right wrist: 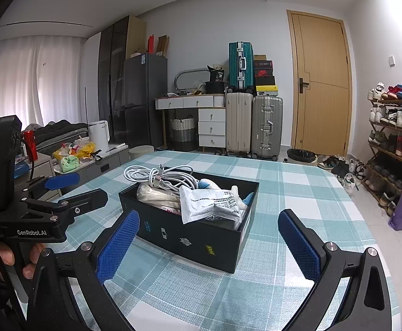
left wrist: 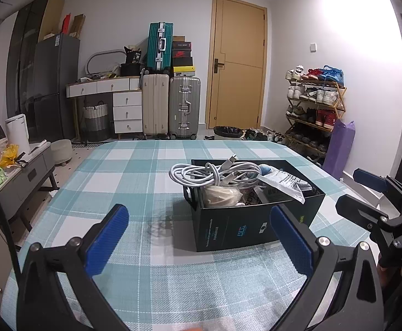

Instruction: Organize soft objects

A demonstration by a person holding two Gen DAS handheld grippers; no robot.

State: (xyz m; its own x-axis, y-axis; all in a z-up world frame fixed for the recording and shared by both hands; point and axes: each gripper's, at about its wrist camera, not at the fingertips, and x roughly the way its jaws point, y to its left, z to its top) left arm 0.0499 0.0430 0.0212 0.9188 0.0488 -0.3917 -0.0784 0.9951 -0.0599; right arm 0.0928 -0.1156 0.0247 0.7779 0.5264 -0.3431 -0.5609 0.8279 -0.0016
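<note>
Your left gripper (left wrist: pixel 198 241) and right gripper (right wrist: pixel 209 245) hover low over the teal-and-white checked tablecloth (left wrist: pixel 134 171), each with its 2 blue-padded jaws spread wide and holding nothing. Just ahead sits the black rectangular cardboard box (right wrist: pixel 201 244), already filled — a coiled white cable (right wrist: pixel 159 175), a crumpled white printed plastic pouch (right wrist: pixel 209 202) and a blue-and-white plush toy (right wrist: pixel 209 184) lie inside. No loose soft items show on the cloth, so the sorting looks nearly finished.
</note>
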